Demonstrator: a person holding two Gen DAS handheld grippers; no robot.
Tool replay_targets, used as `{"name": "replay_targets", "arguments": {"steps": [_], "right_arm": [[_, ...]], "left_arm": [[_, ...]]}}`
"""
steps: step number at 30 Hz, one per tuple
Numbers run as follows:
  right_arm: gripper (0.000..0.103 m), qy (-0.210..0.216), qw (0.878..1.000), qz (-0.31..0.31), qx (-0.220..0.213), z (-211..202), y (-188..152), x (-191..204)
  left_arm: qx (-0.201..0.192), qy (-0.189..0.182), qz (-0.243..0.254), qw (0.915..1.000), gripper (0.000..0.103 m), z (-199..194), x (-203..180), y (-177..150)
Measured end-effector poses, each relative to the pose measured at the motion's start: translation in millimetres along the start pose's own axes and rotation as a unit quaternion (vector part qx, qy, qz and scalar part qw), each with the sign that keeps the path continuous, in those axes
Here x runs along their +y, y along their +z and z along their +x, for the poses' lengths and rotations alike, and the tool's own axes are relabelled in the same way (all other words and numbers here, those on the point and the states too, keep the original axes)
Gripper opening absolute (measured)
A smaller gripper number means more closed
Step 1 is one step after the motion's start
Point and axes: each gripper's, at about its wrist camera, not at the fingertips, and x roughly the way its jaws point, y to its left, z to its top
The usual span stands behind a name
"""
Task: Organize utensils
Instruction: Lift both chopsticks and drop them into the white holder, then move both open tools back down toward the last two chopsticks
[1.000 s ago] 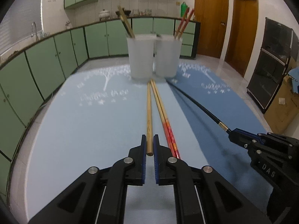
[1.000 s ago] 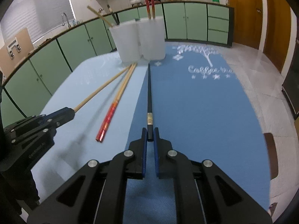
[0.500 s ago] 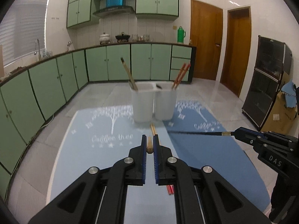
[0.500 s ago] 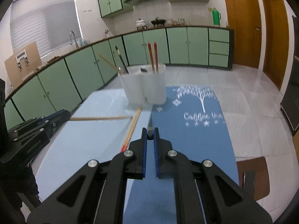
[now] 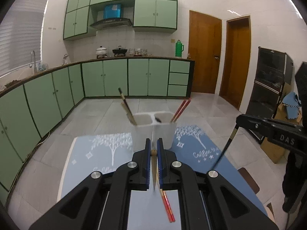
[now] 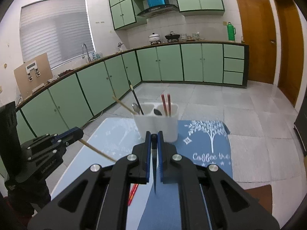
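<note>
My left gripper [image 5: 152, 143] is shut on the top end of a wooden chopstick [image 5: 154, 174], which hangs tip down above the table. My right gripper [image 6: 154, 137] is shut on a black chopstick [image 6: 154, 172] that also hangs tip down. Each gripper shows in the other's view: the right gripper [image 5: 239, 119] with the black chopstick [image 5: 223, 151], the left gripper [image 6: 79, 134] with the wooden chopstick [image 6: 97, 151]. Ahead stands a white two-compartment holder [image 5: 163, 134] [image 6: 165, 126] with chopsticks and spoons in it. A red chopstick pair [image 5: 167, 205] [image 6: 133, 192] lies on the table.
The table carries a light blue mat [image 5: 86, 153] on the left and a darker blue mat [image 6: 207, 145] on the right. In the holder stand red chopsticks [image 6: 166, 104], a wooden and a black chopstick, and a spoon [image 6: 135, 107]. Green kitchen cabinets [image 5: 115, 76] ring the tiled floor beyond.
Both grippers have risen and tilted upward, each lifting its chopstick off the table until it hangs tip down. The red pair has stayed on the table.
</note>
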Motion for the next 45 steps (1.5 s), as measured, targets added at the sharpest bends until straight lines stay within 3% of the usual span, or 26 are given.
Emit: {"name": "replay_targets", "arguments": {"steps": [5,11,23,28,37,41,45], "right_arm": [[0.006,-0.002,1.000,-0.007,-0.007,0,35,-7],[0.006,-0.020,0.999,-0.023,-0.044,-2,84,-17],[0.006,-0.034,0.989,-0.048,-0.134,28,177,-25],[0.006,-0.025,0.991,-0.049,-0.119,66,182,-28],[0.007,-0.015,0.998,-0.047,-0.045,134,155,-28],[0.028,-0.015,0.998,-0.037,-0.045,136,152,-28],[0.037,-0.029,0.997,-0.031,-0.067,115,156,-34]], "left_arm": [[-0.011,-0.013,0.001,0.9998,0.006,4,2,19],[-0.043,-0.028,0.004,0.9987,0.006,4,2,52],[-0.124,-0.009,0.010,0.9922,0.006,38,13,145],[-0.109,0.005,0.016,0.9939,0.006,75,18,150],[-0.051,0.006,0.011,0.9986,0.007,137,27,124],[-0.044,0.003,0.004,0.9990,0.011,140,29,120],[-0.057,0.003,0.000,0.9984,0.020,124,31,121]]}}
